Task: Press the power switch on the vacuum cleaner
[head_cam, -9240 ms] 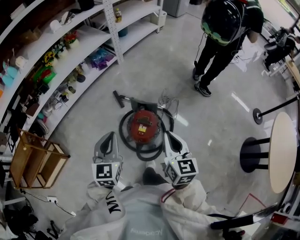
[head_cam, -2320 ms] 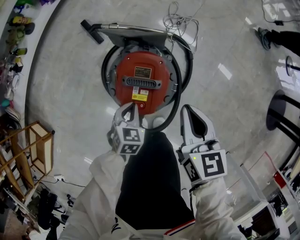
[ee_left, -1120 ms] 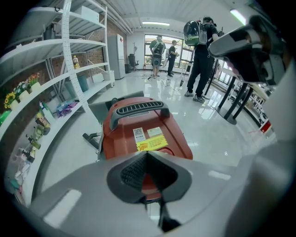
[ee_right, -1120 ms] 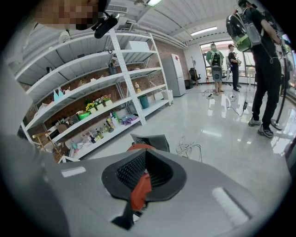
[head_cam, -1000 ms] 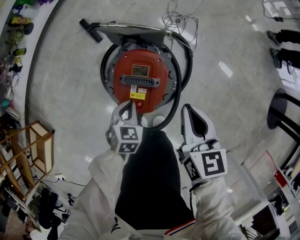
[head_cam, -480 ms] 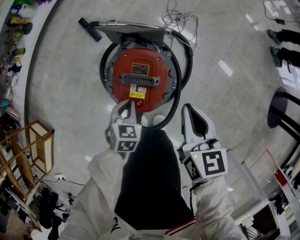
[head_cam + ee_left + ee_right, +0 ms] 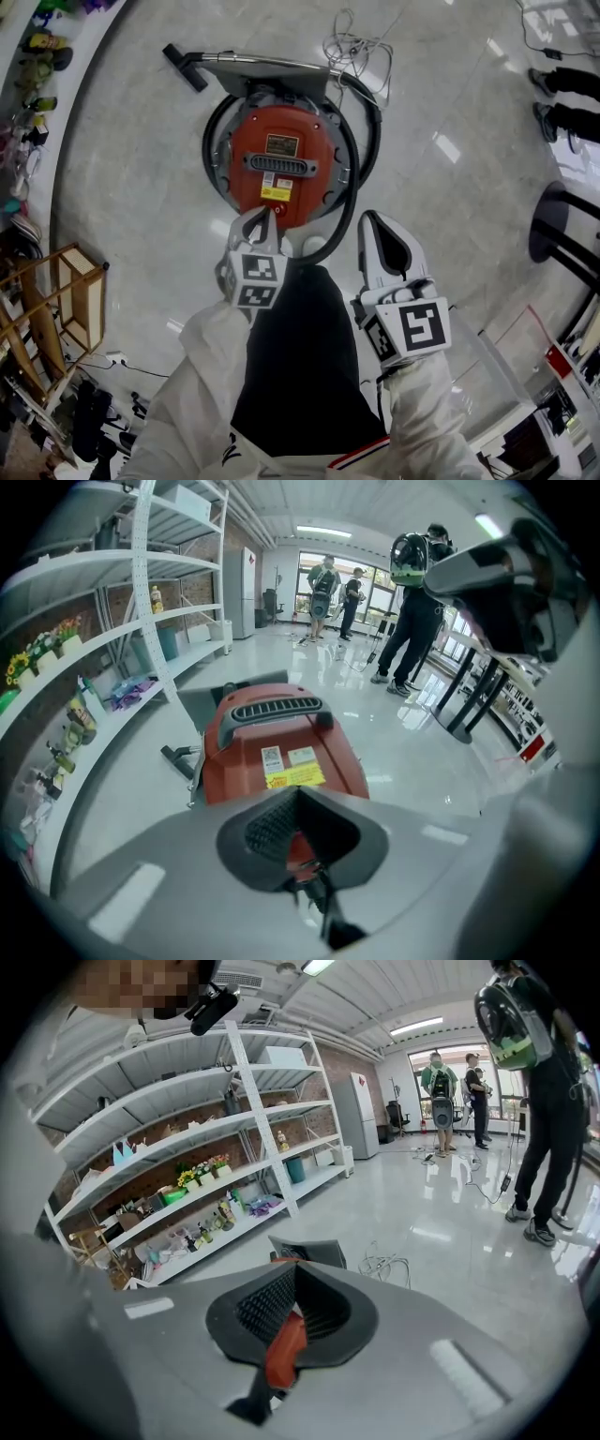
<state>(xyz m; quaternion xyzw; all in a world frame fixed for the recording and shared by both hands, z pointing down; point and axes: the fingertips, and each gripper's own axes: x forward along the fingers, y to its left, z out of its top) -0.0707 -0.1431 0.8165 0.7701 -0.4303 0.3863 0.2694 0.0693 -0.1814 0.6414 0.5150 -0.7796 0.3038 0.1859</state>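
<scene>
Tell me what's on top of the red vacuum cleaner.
A black slotted handle, a dark nameplate and yellow-white stickers. The left claw covers the near edge, so no switch shows.

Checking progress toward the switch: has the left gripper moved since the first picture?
Yes. The left gripper has come in from outside the hose loop, on its left, to the vacuum cleaner's near red edge.

Overhead, low views; shared vacuum (image 7: 284, 169)

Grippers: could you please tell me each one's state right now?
Left gripper: closed, holding nothing.
Right gripper: closed, holding nothing.
</scene>
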